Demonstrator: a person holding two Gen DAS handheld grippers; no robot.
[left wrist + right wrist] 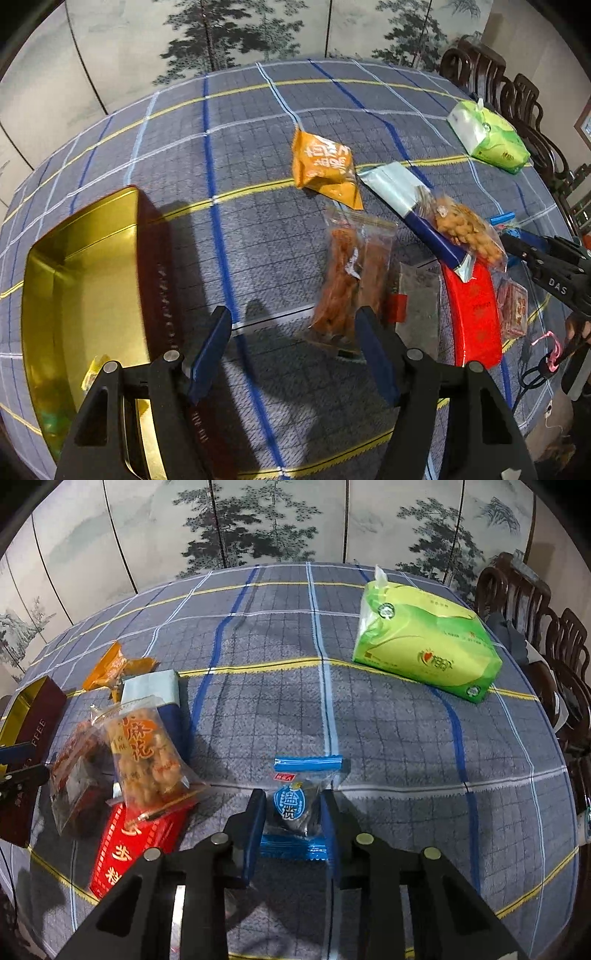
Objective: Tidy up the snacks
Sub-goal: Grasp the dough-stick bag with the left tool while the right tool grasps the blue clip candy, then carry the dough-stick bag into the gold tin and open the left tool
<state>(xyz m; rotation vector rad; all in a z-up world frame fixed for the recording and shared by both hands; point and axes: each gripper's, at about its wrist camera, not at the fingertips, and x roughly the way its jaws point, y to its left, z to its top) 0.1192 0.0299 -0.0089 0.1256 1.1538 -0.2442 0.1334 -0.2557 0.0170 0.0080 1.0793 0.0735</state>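
My left gripper is open and empty above the cloth, right of the gold tin box, which holds a small yellow packet. A clear bag of reddish strips lies by its right finger. Beyond lie an orange packet, a blue-white pack, a bag of fried twists and a red box. My right gripper has its fingers on both sides of a small blue-edged packet and appears shut on it. The twists bag and red box lie to its left.
A green tissue pack lies at the far right of the checked tablecloth. Dark wooden chairs stand past the table's right edge. A painted folding screen stands behind. The right gripper shows in the left wrist view.
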